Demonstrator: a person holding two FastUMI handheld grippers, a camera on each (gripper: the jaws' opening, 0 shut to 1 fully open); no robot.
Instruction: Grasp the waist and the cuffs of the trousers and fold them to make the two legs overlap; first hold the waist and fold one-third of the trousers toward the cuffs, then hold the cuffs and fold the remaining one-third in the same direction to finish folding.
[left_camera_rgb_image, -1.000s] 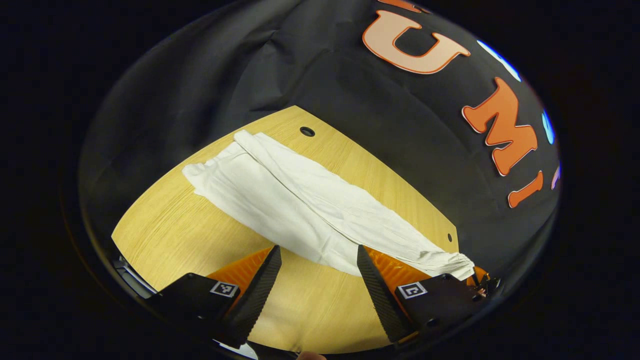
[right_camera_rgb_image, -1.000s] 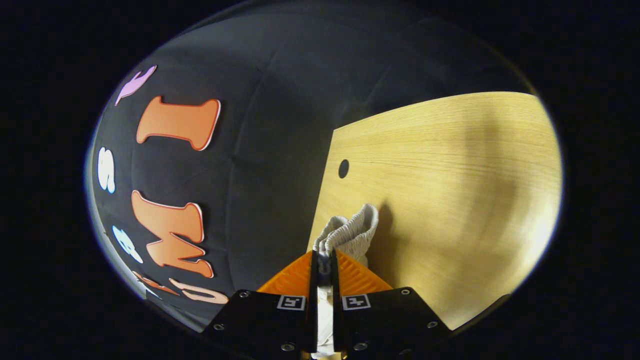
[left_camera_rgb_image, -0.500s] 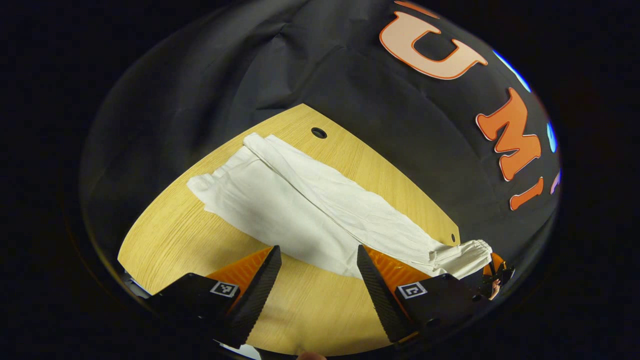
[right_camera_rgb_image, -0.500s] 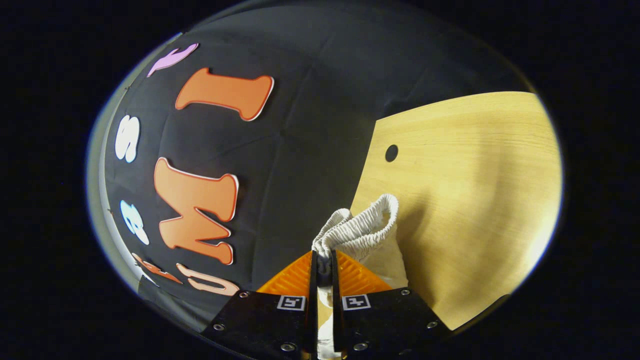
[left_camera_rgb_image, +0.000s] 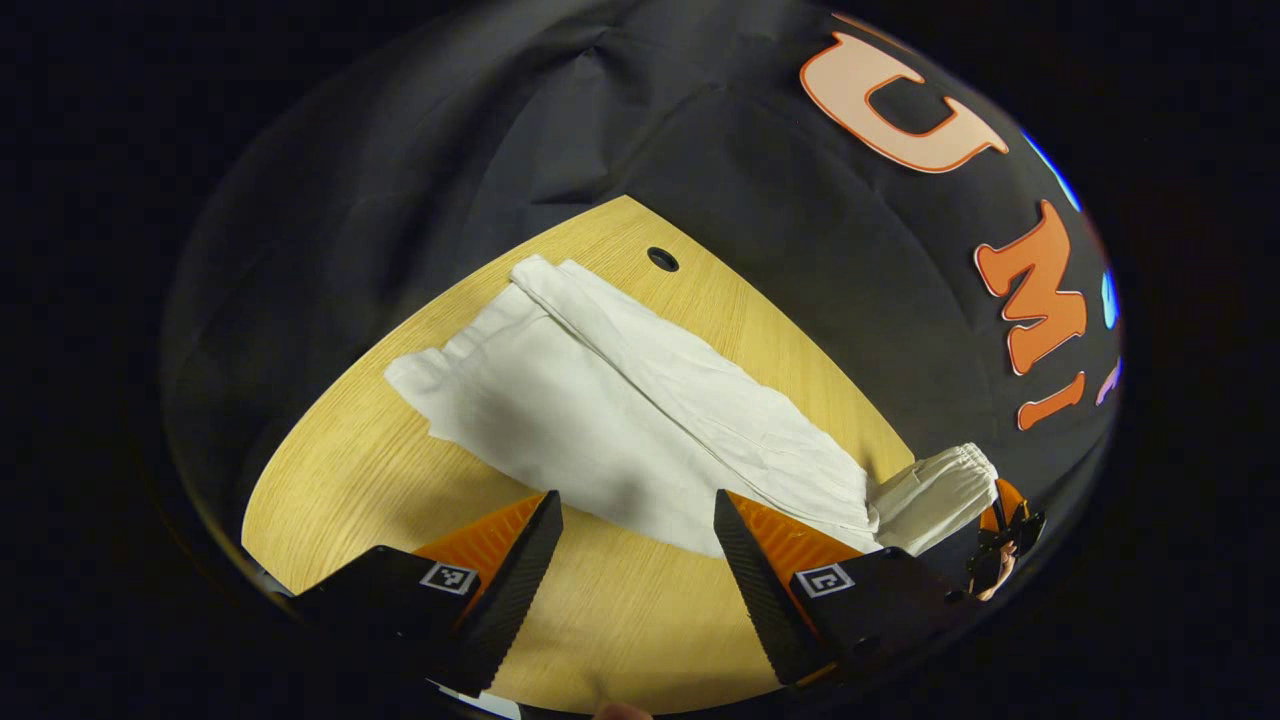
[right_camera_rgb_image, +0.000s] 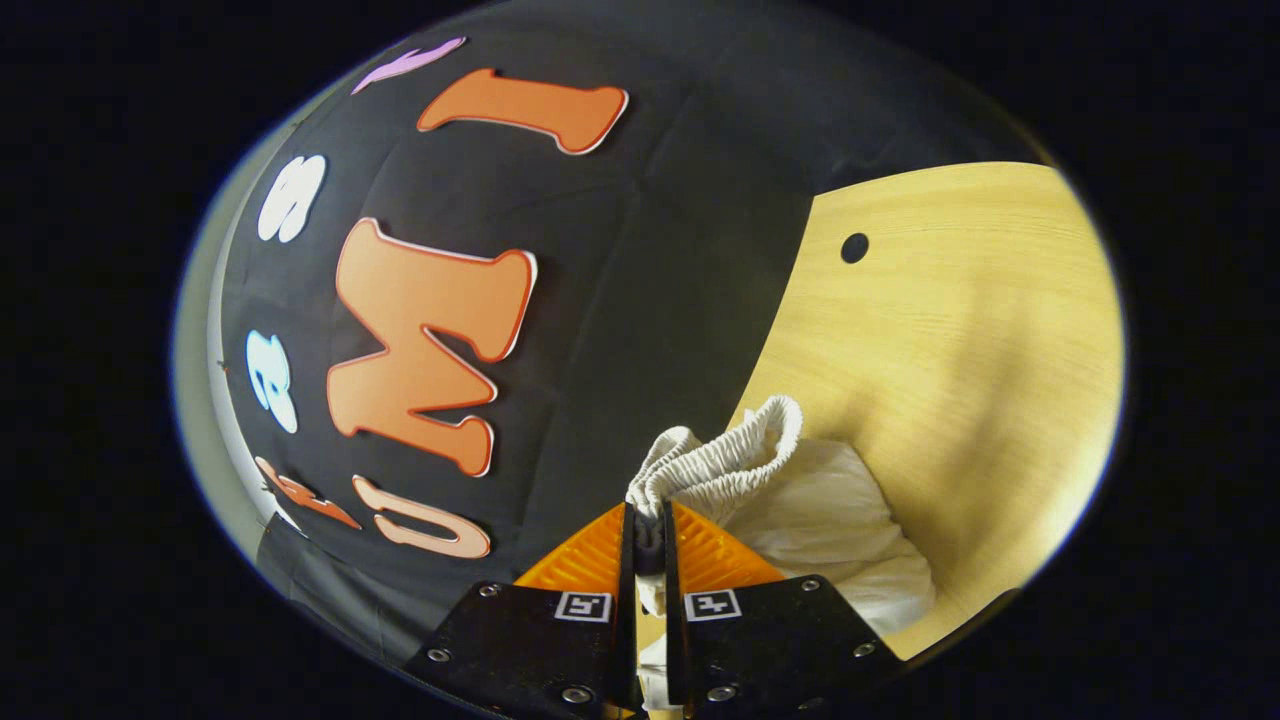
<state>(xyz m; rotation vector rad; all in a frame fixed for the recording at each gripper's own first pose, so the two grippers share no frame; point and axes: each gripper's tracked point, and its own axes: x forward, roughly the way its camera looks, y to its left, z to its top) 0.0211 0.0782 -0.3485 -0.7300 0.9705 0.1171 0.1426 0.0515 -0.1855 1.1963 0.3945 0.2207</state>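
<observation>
White trousers (left_camera_rgb_image: 600, 410) lie along the wooden table (left_camera_rgb_image: 340, 480), their two legs side by side and running to the far left. My left gripper (left_camera_rgb_image: 635, 555) hangs open over bare wood just short of the trousers' near edge, with nothing between its fingers. At the lower right the waist end (left_camera_rgb_image: 935, 490) is lifted off the table, held by my right gripper (left_camera_rgb_image: 1000, 540). In the right gripper view, my right gripper (right_camera_rgb_image: 648, 522) is shut on the ribbed elastic waistband (right_camera_rgb_image: 730, 460), and bunched cloth (right_camera_rgb_image: 840, 530) hangs to the right of it.
A small round hole (left_camera_rgb_image: 662, 259) sits near the table's far edge, beside the leg ends; another hole (right_camera_rgb_image: 854, 247) shows near the table edge (right_camera_rgb_image: 790, 330) in the right gripper view. The black booth wall surrounds the table on the far sides.
My right gripper has raised the waist end off the table, so more cloth now hangs from it. The left gripper stays open and has drawn back slightly.
</observation>
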